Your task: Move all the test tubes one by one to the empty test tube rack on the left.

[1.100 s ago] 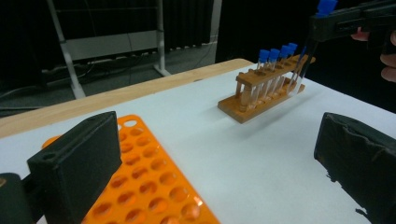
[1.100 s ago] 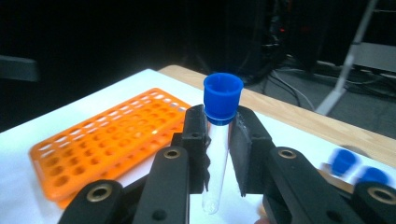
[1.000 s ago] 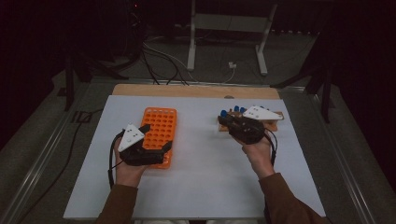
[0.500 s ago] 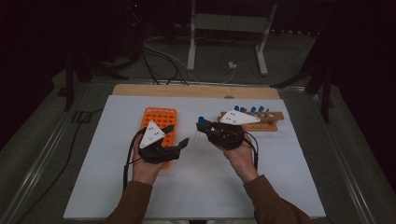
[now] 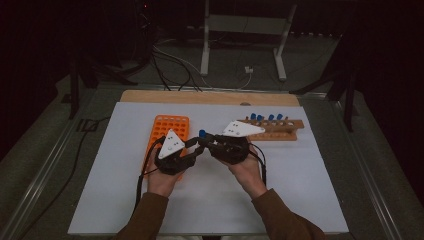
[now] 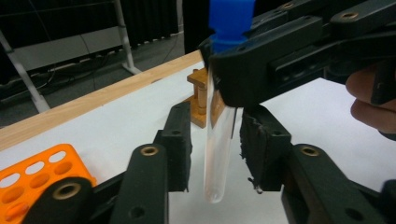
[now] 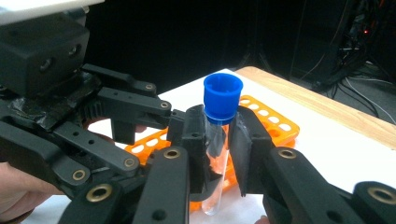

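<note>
The two grippers meet nose to nose over the middle of the white worktop (image 5: pixel 300 200), just right of the orange rack (image 5: pixel 167 127). The right gripper (image 7: pixel 219 140) has its jaws clamped on a clear test tube (image 7: pixel 215 154) just under its blue cap (image 7: pixel 223 98), and the tube hangs upright, its rounded bottom clear of the surface. In the left gripper view the same test tube (image 6: pixel 219 144) stands between the left gripper (image 6: pixel 215 149) jaws, which have just been closing — a thin gap shows on each side of the glass, so the pads do not yet press on it. In the high view the blue cap (image 5: pixel 202 133) sits between the left gripper (image 5: pixel 192 147) and the right gripper (image 5: pixel 210 145). The wooden rack (image 5: pixel 280 131) with more blue-capped tubes stands behind the right hand, near the worktop's far right — apart from the grippers. Bare white surface lies in front of both forearms and off to the right edge; the orange rack lies partly under the left hand, close to the worktop's far wooden edge (image 5: pixel 200 96).
</note>
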`<state>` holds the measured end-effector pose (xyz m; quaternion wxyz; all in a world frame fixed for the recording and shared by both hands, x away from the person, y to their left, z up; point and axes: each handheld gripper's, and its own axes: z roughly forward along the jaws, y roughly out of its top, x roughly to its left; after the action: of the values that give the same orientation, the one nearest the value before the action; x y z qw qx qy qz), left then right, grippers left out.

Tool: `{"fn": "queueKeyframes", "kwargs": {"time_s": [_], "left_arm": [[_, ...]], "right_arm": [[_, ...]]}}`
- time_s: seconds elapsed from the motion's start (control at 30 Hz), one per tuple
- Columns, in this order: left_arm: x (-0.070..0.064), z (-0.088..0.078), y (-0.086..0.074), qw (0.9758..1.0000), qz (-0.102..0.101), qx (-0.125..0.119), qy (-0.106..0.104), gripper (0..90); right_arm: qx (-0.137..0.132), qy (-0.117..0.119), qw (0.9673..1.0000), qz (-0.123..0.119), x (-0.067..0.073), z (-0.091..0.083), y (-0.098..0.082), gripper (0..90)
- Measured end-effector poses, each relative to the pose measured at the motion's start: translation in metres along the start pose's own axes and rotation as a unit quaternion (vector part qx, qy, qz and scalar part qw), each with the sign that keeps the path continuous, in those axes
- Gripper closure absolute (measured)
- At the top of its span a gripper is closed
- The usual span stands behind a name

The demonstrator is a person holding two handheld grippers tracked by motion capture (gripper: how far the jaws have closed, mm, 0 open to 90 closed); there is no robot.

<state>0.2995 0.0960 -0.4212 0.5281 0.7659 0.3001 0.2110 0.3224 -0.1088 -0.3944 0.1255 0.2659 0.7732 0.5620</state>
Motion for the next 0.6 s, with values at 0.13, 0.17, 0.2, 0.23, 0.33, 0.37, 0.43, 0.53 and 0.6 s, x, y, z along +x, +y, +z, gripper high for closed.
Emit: {"fn": "queueKeyframes", "kwargs": {"time_s": [0.13, 0.17, 0.2, 0.23, 0.33, 0.37, 0.43, 0.53, 0.6], "left_arm": [[0.000, -0.002, 0.000, 1.0000, 0.004, -0.001, -0.004, 71.6], [0.000, -0.002, 0.000, 1.0000, 0.005, 0.000, -0.004, 71.6], [0.000, -0.003, 0.000, 1.0000, 0.007, 0.000, -0.004, 73.4], [0.000, -0.003, 0.000, 1.0000, 0.008, 0.001, -0.003, 77.0], [0.002, -0.004, 0.000, 0.9999, 0.007, 0.001, -0.008, 77.4], [0.002, -0.004, 0.000, 0.9999, 0.008, 0.002, -0.007, 77.5], [0.004, -0.004, -0.001, 1.0000, 0.004, 0.003, -0.006, 77.6], [0.008, -0.006, -0.003, 1.0000, -0.004, 0.004, -0.004, 77.8], [0.011, -0.009, -0.005, 0.9999, -0.009, 0.003, -0.003, 77.9]], "right_arm": [[0.001, 0.002, 1.0000, 0.000, 0.001, 0.002, 0.000, 76.5], [0.001, 0.002, 1.0000, 0.000, 0.001, 0.002, 0.000, 76.5], [0.002, 0.002, 1.0000, 0.000, 0.001, 0.002, 0.000, 76.5], [0.003, 0.005, 1.0000, 0.000, 0.001, 0.003, 0.000, 76.5], [0.003, 0.007, 1.0000, -0.001, 0.001, 0.003, 0.000, 76.2], [0.004, 0.009, 1.0000, -0.001, 0.001, 0.003, 0.001, 75.7], [0.000, 0.015, 0.9999, 0.006, -0.001, 0.002, 0.001, 68.9], [-0.009, 0.026, 0.9996, 0.012, -0.004, -0.002, 0.000, 56.4], [-0.009, 0.025, 0.9996, 0.013, -0.006, -0.005, 0.000, 46.4]]}}
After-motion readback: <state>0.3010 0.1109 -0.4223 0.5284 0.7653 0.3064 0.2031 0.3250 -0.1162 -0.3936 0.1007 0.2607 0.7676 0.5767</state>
